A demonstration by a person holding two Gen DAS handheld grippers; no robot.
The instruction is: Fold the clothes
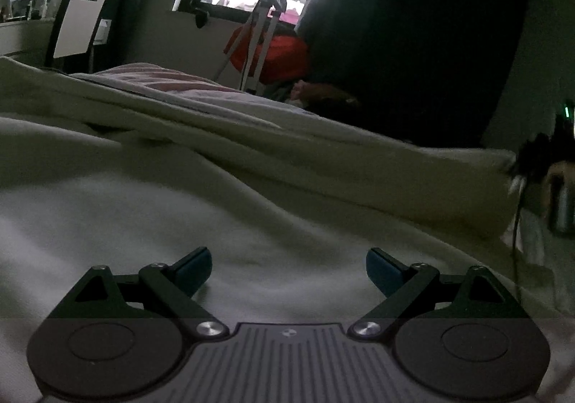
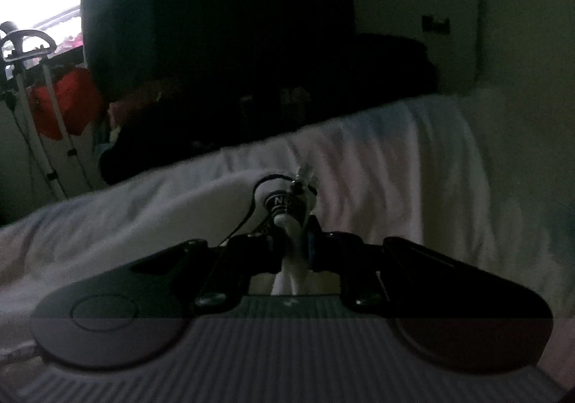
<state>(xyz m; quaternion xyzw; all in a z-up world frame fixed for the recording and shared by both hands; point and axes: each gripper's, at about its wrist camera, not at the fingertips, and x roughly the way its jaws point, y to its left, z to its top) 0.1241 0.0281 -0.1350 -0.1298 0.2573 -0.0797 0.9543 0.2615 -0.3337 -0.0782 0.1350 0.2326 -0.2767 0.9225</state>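
A pale cream garment (image 1: 251, 194) lies spread and rumpled on the bed in the left wrist view, with a folded ridge across its far side. My left gripper (image 1: 289, 268) is open and empty, low over the cloth, its blue pads wide apart. My right gripper (image 2: 293, 245) is shut on a bunched piece of the white garment (image 2: 291, 223) that carries a dark round printed mark and a thin black cord. The same white cloth (image 2: 179, 209) drapes away to the left in the right wrist view.
A pink-striped bedcover (image 1: 161, 79) lies beyond the garment. A white chair (image 1: 81, 22) stands at the back left. A metal stand with a red bag (image 1: 273, 51) is under the window. A dark pile (image 2: 251, 115) sits behind the bed. White bedding (image 2: 413, 158) is at the right.
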